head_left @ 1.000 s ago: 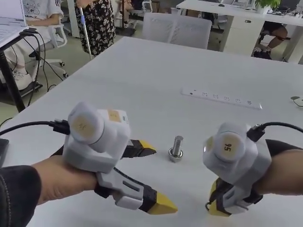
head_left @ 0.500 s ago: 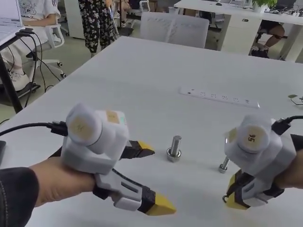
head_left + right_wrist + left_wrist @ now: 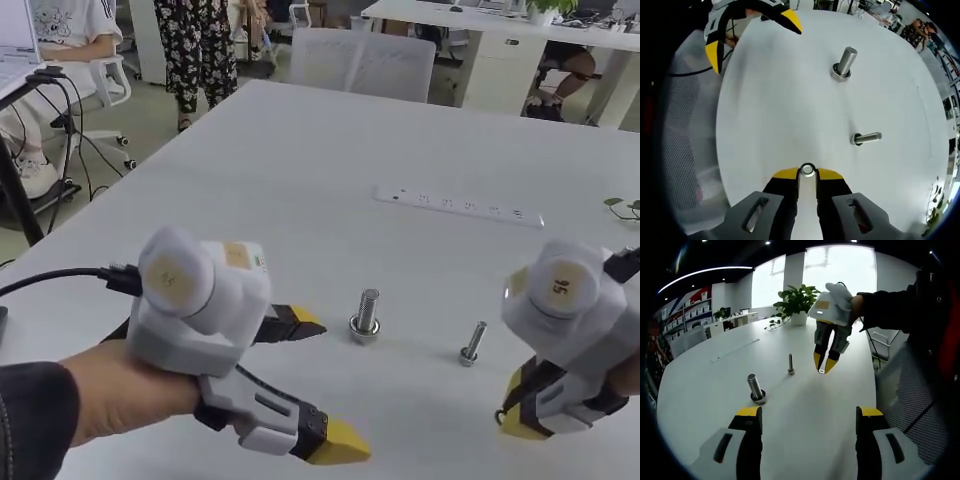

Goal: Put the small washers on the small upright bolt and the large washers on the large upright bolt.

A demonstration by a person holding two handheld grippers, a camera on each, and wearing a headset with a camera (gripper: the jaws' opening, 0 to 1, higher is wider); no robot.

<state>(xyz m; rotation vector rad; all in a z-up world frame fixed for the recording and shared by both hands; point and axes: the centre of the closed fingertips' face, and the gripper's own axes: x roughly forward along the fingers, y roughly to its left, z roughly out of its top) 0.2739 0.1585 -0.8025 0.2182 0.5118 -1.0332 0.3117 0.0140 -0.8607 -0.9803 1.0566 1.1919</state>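
Note:
The large bolt (image 3: 366, 312) stands upright mid-table with a washer around its base (image 3: 839, 74). To its right stands the thin small bolt (image 3: 472, 342). My right gripper (image 3: 807, 172) is shut on a small washer (image 3: 807, 170), held above the table to the near right of the small bolt (image 3: 867, 138). In the head view that gripper (image 3: 515, 420) hangs at the right edge. My left gripper (image 3: 320, 385) is open with nothing between its yellow-tipped fingers, left of the large bolt (image 3: 756, 388). In its view the right gripper (image 3: 824, 362) hovers past the small bolt (image 3: 790, 364).
A white power strip (image 3: 458, 207) lies farther back on the white table (image 3: 300, 160). A grey chair (image 3: 360, 60) stands at the far edge, with people and desks beyond. A potted plant (image 3: 795, 302) sits at the table's end.
My right gripper has moved to the right with the washer, uncovering the small bolt. The left gripper has held its place and stayed open.

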